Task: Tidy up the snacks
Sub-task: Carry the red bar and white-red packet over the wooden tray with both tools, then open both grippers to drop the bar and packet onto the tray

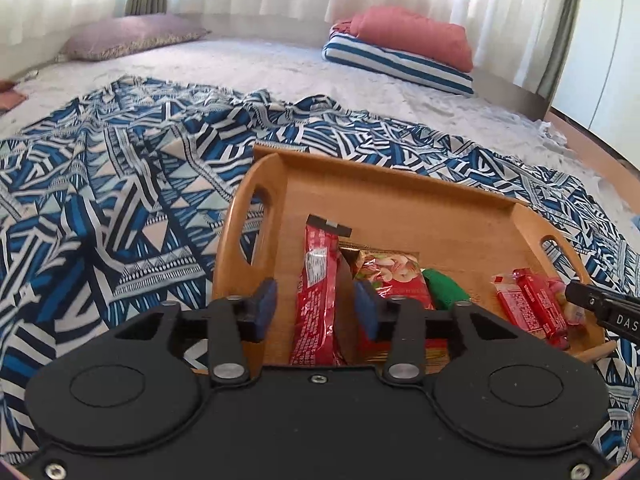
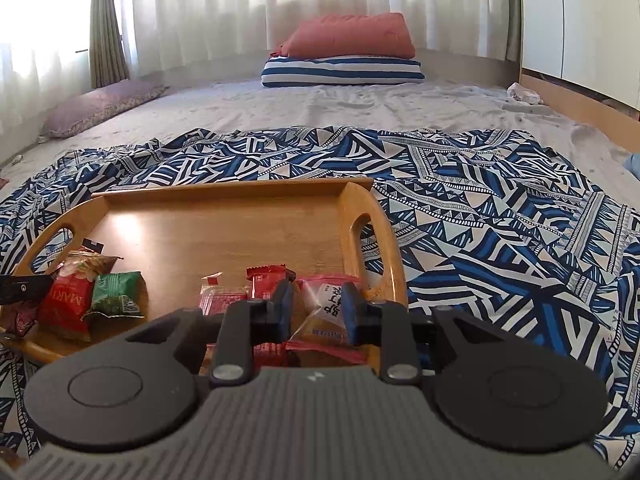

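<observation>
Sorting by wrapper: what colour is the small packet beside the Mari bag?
Green packet, clearest in the right wrist view, on the wooden tray.

Both wrist views close over one shared tray (image 1: 400, 196).

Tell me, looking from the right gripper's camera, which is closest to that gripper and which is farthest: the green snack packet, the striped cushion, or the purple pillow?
From the right gripper:
1. Green snack packet, on the wooden tray, near left.
2. Purple pillow, far left by the curtain.
3. Striped cushion, straight ahead at the back, under the red cushion.
</observation>
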### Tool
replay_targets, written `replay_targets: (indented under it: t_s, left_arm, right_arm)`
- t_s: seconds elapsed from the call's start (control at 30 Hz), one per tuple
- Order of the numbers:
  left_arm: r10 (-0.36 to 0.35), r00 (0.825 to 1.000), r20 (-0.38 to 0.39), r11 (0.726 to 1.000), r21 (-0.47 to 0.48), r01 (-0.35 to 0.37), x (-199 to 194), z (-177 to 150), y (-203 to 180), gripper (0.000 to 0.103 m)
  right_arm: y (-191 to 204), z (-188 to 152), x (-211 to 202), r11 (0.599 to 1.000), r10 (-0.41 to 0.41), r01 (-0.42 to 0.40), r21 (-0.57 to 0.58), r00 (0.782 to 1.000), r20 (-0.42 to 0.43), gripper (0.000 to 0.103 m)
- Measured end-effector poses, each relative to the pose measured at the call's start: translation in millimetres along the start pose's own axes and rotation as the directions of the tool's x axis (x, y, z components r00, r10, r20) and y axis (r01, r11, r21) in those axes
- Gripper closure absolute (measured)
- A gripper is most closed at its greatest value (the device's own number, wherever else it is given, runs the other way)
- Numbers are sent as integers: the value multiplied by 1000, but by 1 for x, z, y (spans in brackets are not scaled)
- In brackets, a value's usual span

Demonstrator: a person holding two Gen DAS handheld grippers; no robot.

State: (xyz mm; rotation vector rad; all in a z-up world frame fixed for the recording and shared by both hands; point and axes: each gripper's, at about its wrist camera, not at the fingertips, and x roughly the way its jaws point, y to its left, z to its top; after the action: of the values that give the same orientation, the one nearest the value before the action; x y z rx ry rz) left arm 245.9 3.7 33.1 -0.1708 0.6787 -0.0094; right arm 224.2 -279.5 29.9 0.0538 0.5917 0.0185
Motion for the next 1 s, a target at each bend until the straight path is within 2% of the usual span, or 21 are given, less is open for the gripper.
replay_targets:
  t_s: [0.17, 0.2, 0.3, 0.43, 0.77, 1.0]
  left_arm:
    - [-23, 1000, 11, 1000, 16, 23, -13, 2, 2, 45]
    - [-28, 999, 15, 999, 24, 28, -17, 2, 1, 44]
    - [-47, 999, 23, 998, 50, 45, -29, 1, 0, 36]
    - [-61, 998, 21, 995, 82, 59, -48, -4, -2, 26]
    - [-90, 996, 7, 987, 131, 88, -94, -29, -1, 18]
    - [-118, 993, 12, 983, 145, 115, -120, -58, 8, 14]
  right_arm:
    - [1, 1, -12, 1000, 11, -11, 9, 1000, 19, 60]
    - [1, 2, -16, 1000, 13, -13, 8, 1000, 23, 53]
    - [3, 1, -27, 1000, 23, -23, 6, 999, 32, 52]
    - [7, -3, -44, 999, 38, -38, 1, 998, 40, 45]
    - [26, -25, -89, 997, 80, -78, -25, 995, 63, 32]
    - [49, -58, -122, 992, 102, -96, -86, 992, 71, 20]
